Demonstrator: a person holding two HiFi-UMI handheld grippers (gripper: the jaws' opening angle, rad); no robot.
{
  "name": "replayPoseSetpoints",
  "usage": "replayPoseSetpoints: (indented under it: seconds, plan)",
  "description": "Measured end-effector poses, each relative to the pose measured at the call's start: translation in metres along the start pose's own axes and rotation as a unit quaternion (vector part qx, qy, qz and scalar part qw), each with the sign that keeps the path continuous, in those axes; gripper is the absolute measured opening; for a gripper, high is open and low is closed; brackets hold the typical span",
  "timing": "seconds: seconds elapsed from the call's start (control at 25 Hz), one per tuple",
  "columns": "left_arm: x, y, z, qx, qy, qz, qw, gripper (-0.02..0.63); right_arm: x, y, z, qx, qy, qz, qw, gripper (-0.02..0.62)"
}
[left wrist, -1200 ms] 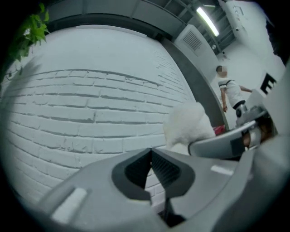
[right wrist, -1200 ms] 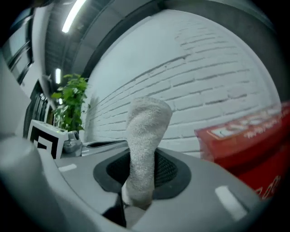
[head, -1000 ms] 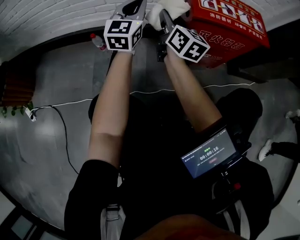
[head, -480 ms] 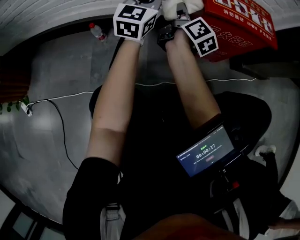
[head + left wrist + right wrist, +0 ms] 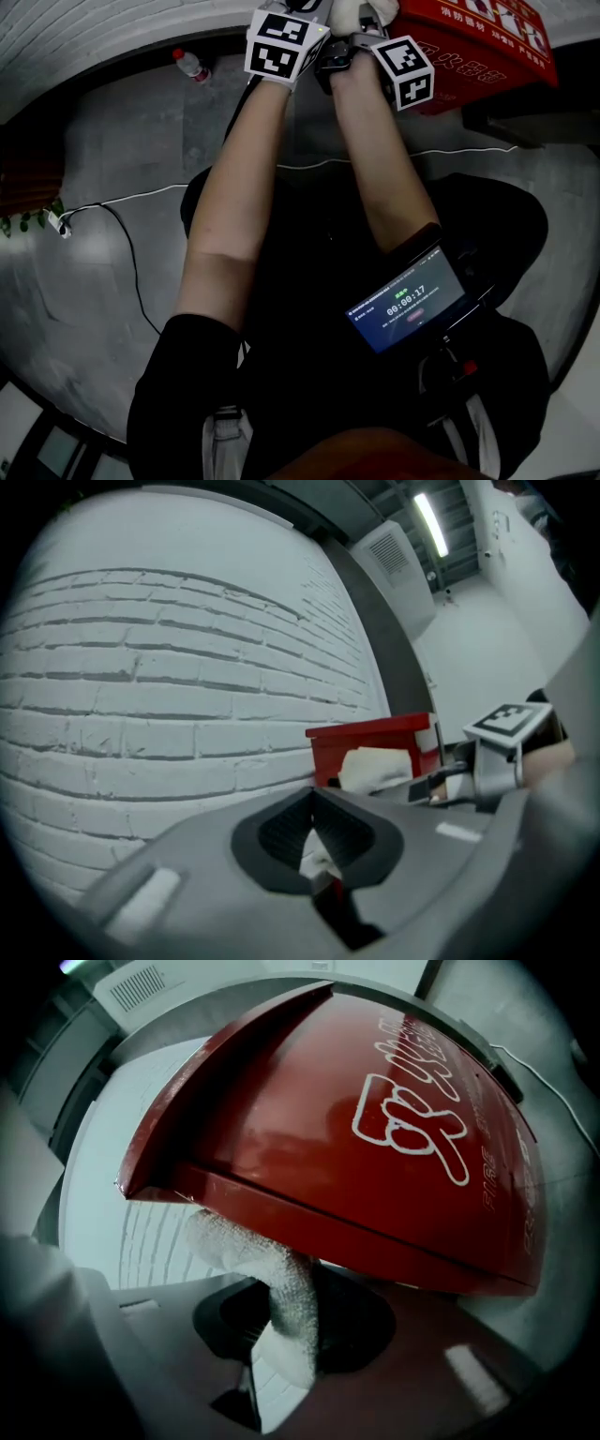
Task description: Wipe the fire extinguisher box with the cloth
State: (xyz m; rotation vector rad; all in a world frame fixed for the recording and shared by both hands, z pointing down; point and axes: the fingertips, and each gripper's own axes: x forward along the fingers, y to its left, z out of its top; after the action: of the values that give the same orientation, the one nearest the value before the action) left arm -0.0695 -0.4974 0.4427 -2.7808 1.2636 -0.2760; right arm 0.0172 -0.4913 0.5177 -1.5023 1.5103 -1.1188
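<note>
My right gripper (image 5: pixel 277 1330) has its fingers clamped on the nubbly white terry cloth (image 5: pixel 239 1241), which presses against an edge of the glossy red, sharp-cornered fire extinguisher box (image 5: pixel 375 1138). My left gripper (image 5: pixel 314 803), just left of the box, has its ribbed fingers closed tip to tip. Both grippers reach further along the box than a second ago.

Perhaps a basement: white brick wall (image 5: pixel 169 667), concrete floor (image 5: pixel 122 131).

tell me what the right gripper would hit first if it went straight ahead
Likely the fire extinguisher box: the right gripper points at its lower edge, with the cloth it grips leading.
</note>
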Motion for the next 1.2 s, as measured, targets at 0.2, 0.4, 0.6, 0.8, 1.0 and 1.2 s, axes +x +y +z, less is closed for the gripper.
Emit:
replayPoseSetpoints:
  seconds: [0.2, 0.4, 0.6, 0.8, 1.0, 1.2]
  plan:
    - [-0.002, -0.001, -0.004, -0.014, 0.015, -0.005, 0.9998, 0.002, -0.004, -0.009, -0.004, 0.032, -0.001, -0.007, 0.999, 0.107]
    - [0.004, 0.010, -0.024, -0.030, 0.027, 0.002, 0.9992, 0.002, 0.002, -0.045, -0.016, 0.059, 0.002, -0.032, 0.998, 0.107]
    - [0.013, 0.014, -0.056, -0.049, 0.057, 0.001, 0.9972, 0.002, 0.003, -0.083, -0.034, 0.080, 0.007, -0.056, 0.995, 0.107]
    - [0.021, 0.005, -0.093, -0.049, 0.096, -0.006, 0.9941, 0.002, 0.001, -0.122, -0.054, 0.102, 0.008, -0.084, 0.991, 0.107]
    - [0.030, -0.006, -0.129, -0.053, 0.129, -0.015, 0.9901, 0.002, 0.002, -0.164, -0.074, 0.121, 0.013, -0.114, 0.986, 0.107]
    - [0.038, -0.019, -0.178, -0.052, 0.174, -0.024, 0.9830, 0.002, 0.008, -0.208, -0.098, 0.143, 0.023, -0.133, 0.980, 0.106]
